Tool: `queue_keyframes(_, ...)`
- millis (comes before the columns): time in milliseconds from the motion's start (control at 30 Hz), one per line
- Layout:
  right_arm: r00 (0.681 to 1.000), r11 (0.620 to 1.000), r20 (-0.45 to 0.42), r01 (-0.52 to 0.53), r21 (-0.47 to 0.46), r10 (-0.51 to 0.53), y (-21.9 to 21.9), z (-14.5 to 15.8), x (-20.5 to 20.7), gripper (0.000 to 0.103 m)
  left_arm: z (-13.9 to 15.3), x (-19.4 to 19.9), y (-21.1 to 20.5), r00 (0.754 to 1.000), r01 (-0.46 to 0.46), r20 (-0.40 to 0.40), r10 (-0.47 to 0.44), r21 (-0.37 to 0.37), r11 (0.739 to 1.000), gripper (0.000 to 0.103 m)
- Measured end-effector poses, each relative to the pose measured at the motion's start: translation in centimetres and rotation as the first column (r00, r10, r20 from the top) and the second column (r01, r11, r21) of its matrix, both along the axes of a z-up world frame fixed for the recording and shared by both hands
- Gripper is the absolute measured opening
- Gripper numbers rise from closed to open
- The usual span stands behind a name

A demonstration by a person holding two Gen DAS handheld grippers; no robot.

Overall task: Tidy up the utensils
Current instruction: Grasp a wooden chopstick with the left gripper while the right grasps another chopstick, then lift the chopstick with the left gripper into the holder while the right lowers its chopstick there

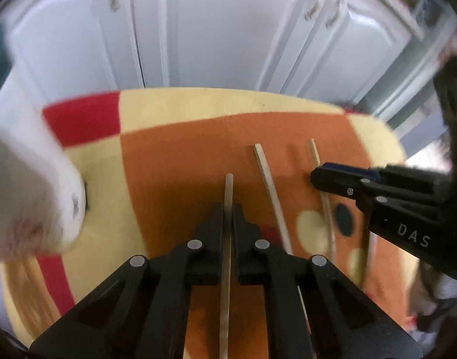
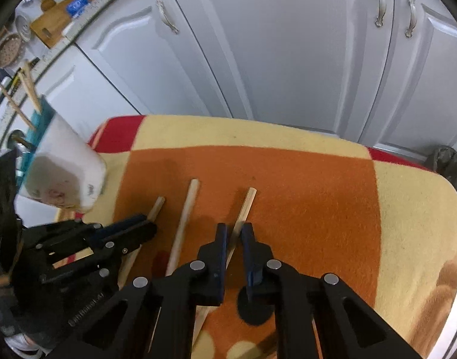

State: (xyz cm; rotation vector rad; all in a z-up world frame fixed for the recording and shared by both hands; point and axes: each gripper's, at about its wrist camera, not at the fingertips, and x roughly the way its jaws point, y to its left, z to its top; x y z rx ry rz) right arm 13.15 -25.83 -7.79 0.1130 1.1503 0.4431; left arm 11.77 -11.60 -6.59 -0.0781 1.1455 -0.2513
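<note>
Three wooden chopsticks lie side by side on an orange, yellow and red blanket (image 2: 318, 185). My left gripper (image 1: 228, 209) is shut on the left chopstick (image 1: 228, 188), which also shows in the right wrist view (image 2: 156, 208). My right gripper (image 2: 234, 229) straddles the right chopstick (image 2: 245, 206) with its jaws nearly closed around it; this gripper also shows in the left wrist view (image 1: 315, 175). The middle chopstick (image 2: 185, 212) lies free between them. A white cup-like holder (image 2: 66, 173) with a teal rim stands tilted at the left with several chopsticks in it.
White cabinet doors (image 2: 288, 53) stand behind the blanket-covered surface. A counter with a wooden board (image 2: 53, 21) and baskets shows at the far upper left. The blanket's right edge (image 2: 444, 209) drops off.
</note>
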Motion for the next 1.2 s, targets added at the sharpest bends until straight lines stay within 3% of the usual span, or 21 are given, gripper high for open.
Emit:
queue_keyframes(300, 0.989, 0.993, 0.143, -0.060, 0.105, 0.044, -0.8, 7.2, -4.6, 0.007, 7.0, -5.0, 3.5, 0.988, -0.018, 0.147, 0.038, -0.132, 0.991, 0.004)
queue_keyframes(500, 0.971, 0.986, 0.222, -0.116, 0.117, 0.088, -0.4, 10.7, -8.1, 0.006, 11.5, -9.4, 6.2, 0.968, -0.015, 0.242, 0.065, -0.202, 0.979, 0.004)
queue_keyframes(767, 0.940, 0.980, 0.307, -0.181, 0.084, 0.147, 0.4, 14.1, -12.2, 0.005, 15.3, -14.3, 8.3, 0.938, -0.023, 0.334, 0.093, -0.209, 0.978, 0.004)
queue_keyframes(1200, 0.880, 0.965, 0.430, -0.253, 0.067, 0.201, 3.1, 19.3, -13.4, 0.005, 21.0, -16.0, 12.1, 0.882, -0.079, 0.440, 0.171, -0.219, 0.972, 0.004)
